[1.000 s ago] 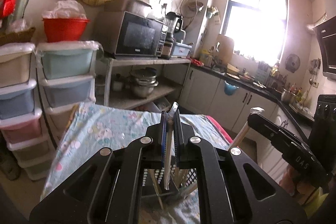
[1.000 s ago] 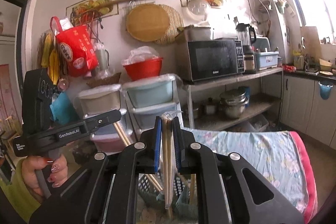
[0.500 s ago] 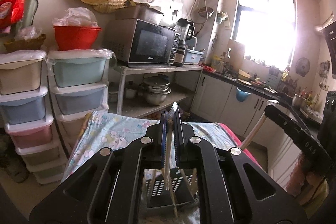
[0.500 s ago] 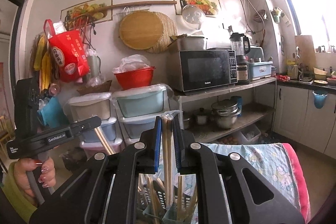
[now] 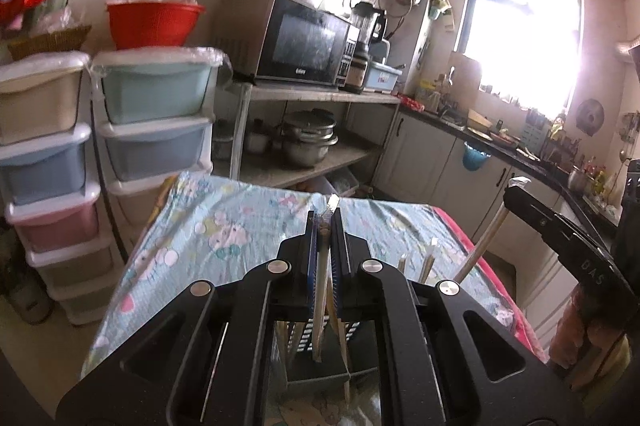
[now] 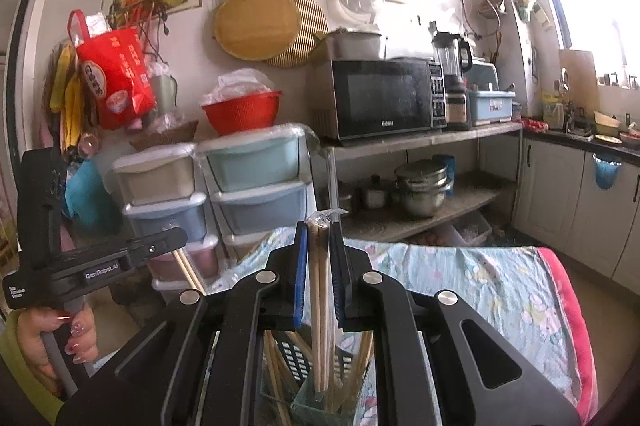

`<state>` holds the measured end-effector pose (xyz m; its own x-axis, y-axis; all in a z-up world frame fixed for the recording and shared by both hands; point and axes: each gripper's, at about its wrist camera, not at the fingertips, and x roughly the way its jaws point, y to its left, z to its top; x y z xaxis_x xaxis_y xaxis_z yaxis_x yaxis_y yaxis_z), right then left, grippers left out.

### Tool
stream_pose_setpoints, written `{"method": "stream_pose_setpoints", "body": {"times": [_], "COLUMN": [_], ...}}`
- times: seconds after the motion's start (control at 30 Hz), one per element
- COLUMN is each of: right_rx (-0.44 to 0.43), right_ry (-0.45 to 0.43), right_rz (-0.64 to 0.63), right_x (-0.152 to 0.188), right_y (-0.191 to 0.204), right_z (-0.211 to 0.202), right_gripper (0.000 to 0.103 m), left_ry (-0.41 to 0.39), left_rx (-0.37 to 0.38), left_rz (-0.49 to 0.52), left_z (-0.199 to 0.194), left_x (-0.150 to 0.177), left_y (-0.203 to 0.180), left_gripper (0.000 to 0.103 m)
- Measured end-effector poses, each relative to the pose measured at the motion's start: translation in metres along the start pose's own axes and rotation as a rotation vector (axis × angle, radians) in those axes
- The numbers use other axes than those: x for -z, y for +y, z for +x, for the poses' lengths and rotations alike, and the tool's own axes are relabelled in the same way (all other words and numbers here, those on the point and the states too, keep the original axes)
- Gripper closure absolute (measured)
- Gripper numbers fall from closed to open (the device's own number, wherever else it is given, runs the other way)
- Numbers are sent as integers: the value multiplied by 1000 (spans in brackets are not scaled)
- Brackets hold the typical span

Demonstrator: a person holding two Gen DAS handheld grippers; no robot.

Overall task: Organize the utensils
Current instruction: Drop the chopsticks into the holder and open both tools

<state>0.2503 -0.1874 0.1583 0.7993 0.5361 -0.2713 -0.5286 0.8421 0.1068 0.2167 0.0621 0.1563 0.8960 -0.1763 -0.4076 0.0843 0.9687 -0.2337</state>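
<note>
My left gripper (image 5: 325,222) is shut on a plastic-wrapped pair of chopsticks (image 5: 320,290), held upright with its lower end inside a dark slotted utensil holder (image 5: 316,366) on the table. My right gripper (image 6: 319,230) is shut on another wrapped pair of chopsticks (image 6: 320,306), also upright, its lower end in the same holder (image 6: 296,358). Several other chopsticks (image 5: 424,266) stand in the holder. The right gripper also shows at the right of the left wrist view (image 5: 560,230), the left gripper at the left of the right wrist view (image 6: 100,262).
The table has a light blue floral cloth (image 5: 224,226) with a pink edge (image 6: 568,302). Stacked plastic drawers (image 5: 152,114) stand behind it. A shelf with a microwave (image 5: 304,42) and pots (image 5: 308,138), then counters, run to the right.
Both grippers have lowered their chopsticks farther into the holder, and both views have tilted down a little toward the table.
</note>
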Motion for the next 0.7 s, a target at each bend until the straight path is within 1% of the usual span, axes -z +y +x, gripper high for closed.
{"method": "stream_pose_setpoints", "body": {"times": [0.37, 0.43, 0.5, 0.57, 0.6, 0.67, 0.7], "right_rx": [8, 7, 6, 10, 10, 11, 12], "right_ry": [86, 105, 117, 128, 131, 139, 142], "right_rz": [20, 26, 27, 27, 29, 33, 34], "right_x": [26, 31, 35, 39, 41, 45, 46], "right_y": [0, -1, -2, -3, -3, -4, -5], "right_z": [26, 29, 30, 30, 31, 30, 30], "right_gripper": [91, 82, 80, 76, 73, 72, 71], "left_ry": [58, 67, 75, 81, 83, 87, 89], "left_rx": [0, -1, -3, -2, -1, -2, -2], "left_rz": [-10, -12, -15, -22, -23, -26, -28], "left_z": [18, 20, 20, 20, 20, 19, 18], "left_x": [23, 26, 29, 33, 34, 38, 39], "left_y": [3, 4, 4, 6, 6, 6, 6], "left_gripper": [99, 99, 95, 80, 77, 69, 68]}}
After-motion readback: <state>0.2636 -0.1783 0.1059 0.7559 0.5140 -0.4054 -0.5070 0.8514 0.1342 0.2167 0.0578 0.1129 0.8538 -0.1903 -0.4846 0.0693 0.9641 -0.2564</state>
